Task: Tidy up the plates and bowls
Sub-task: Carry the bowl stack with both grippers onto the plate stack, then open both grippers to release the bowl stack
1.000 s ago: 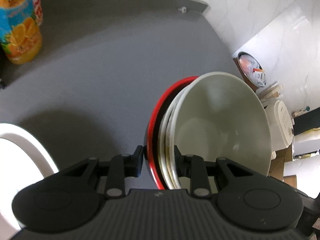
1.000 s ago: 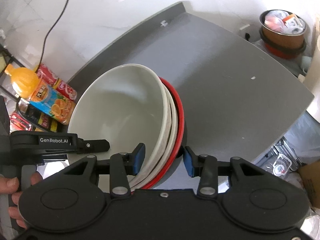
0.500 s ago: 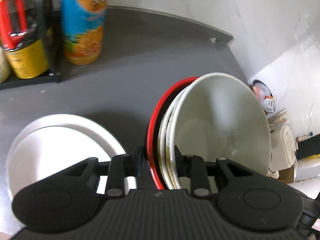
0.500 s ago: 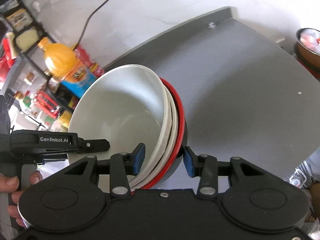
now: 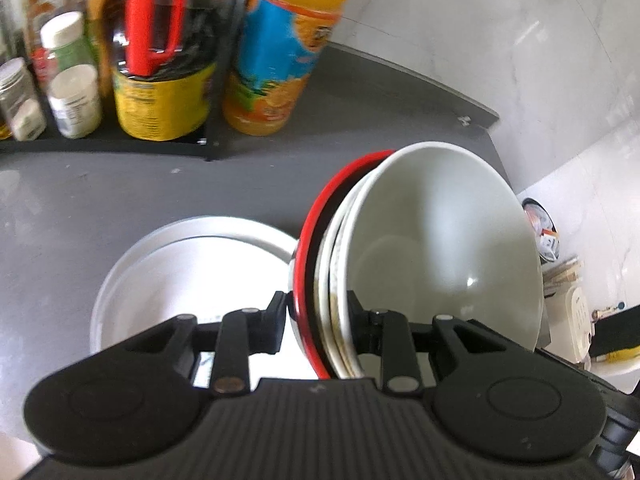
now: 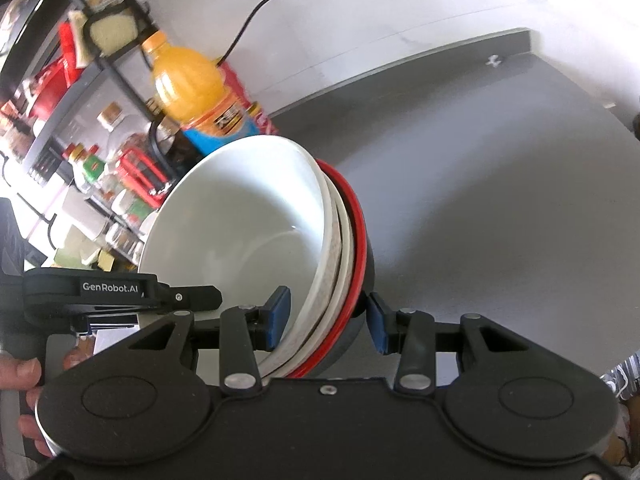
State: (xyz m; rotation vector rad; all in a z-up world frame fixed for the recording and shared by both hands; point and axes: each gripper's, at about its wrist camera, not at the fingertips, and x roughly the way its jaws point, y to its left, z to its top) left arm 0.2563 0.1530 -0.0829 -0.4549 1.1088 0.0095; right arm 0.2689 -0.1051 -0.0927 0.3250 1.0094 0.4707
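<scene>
Both grippers were clamped on opposite rims of the bowl stack [image 5: 432,256]: left gripper [image 5: 318,320], right gripper [image 6: 326,320]. The stack hung above the counter [image 5: 60,208], just beside the plate [image 5: 180,272]. Bowls appeared nested; setting them down remained.

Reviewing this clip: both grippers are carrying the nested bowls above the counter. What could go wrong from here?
1. The stack of nested bowls, white inside a red-rimmed one, is tilted on edge and held only at its rims by the left gripper and right gripper; uneven motion could let the inner bowls slide out.
2. The white plates on the grey counter lie close beside it; a hasty descent could chip them.
</scene>
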